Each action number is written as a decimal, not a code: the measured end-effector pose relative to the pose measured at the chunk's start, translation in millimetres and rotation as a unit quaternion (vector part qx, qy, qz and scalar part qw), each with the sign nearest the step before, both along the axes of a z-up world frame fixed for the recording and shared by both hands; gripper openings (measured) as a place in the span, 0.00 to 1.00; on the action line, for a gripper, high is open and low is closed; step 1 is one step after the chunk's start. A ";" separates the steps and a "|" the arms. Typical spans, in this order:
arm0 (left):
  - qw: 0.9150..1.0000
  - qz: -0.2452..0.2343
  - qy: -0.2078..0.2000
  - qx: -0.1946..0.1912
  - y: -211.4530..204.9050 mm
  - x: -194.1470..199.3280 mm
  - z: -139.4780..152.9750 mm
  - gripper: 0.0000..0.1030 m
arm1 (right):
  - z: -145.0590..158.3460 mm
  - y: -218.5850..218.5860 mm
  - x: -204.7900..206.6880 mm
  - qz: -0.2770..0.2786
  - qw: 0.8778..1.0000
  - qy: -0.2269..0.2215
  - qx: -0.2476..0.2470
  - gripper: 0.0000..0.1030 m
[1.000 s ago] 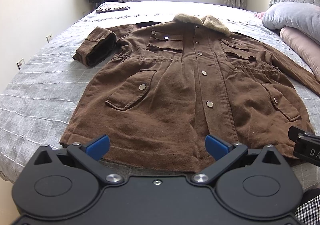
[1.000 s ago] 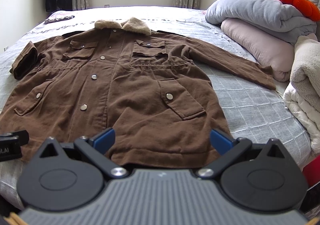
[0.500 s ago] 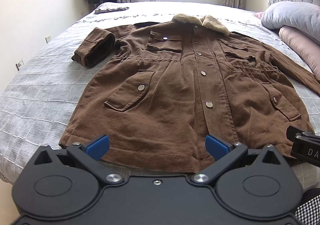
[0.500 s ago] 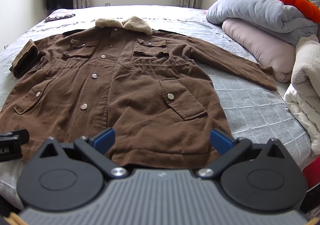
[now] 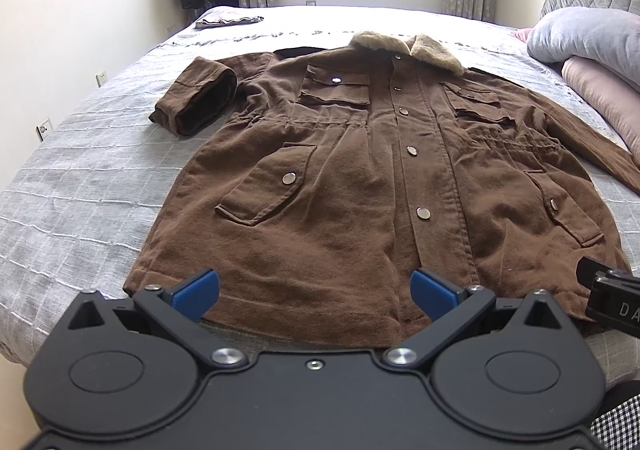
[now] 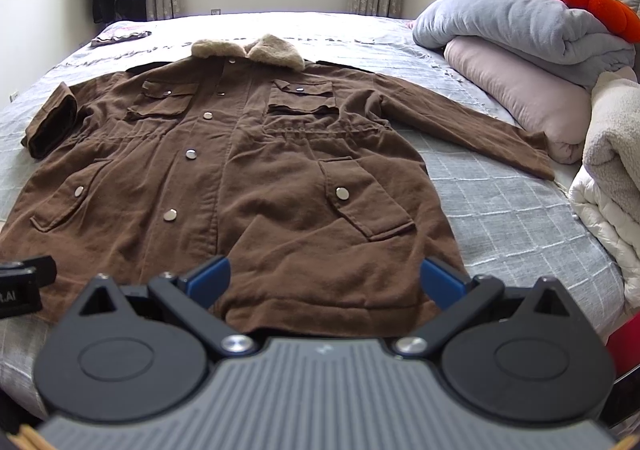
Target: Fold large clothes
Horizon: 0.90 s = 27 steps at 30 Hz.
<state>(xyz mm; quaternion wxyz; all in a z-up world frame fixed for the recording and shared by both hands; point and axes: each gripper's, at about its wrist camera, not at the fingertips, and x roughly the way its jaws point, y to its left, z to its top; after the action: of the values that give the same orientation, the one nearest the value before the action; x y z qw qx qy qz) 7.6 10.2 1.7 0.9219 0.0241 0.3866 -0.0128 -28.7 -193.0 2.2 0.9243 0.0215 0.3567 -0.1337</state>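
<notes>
Brown heavy-cotton coat with a tan fleece collar (image 5: 360, 178) lies buttoned and face up across the grey quilted bed (image 5: 80, 178), collar toward the window, hem at the near edge. Taking the coat as landmark: the left gripper (image 5: 314, 286) hangs just short of the hem on the coat's left half, and the right gripper (image 6: 324, 274) likewise over the hem on the other half. Both claws are spread wide, blue pads well apart, with nothing between them.

Compared with a second ago, very little has changed. Both views have crept slightly nearer the hem and sit a touch lower; the coat has not shifted, and neither claw has narrowed. That suggests the hands are only lining up, so folding has not begun.

One sleeve is bent back on itself, its cuff (image 5: 196, 98) resting beside the chest pocket; the other sleeve (image 6: 472, 126) stretches straight out toward the stacked grey and pink pillows (image 6: 520, 62). A small dark folded cloth (image 5: 228, 21) lies beyond the collar, well apart from the coat. The thick fabric will likely resist a crisp crease, so the sleeves probably need bringing in first.
</notes>
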 end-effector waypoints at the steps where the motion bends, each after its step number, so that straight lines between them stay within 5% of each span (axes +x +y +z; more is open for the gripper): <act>1: 1.000 0.000 0.001 0.000 0.4 0.1 -0.3 1.00 | 0.4 -0.2 0.3 0.000 1.000 0.001 0.000 1.00; 27: 1.000 0.005 0.003 -0.001 3.4 4.3 -3.2 1.00 | -3.0 1.5 4.8 0.001 1.000 0.007 -0.001 1.00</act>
<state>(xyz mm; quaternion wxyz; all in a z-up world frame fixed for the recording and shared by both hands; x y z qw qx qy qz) 11.9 13.5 -1.6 0.9207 0.0215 0.3897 -0.0084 -23.9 -191.5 -0.8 0.9219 0.0190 0.3631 -0.1337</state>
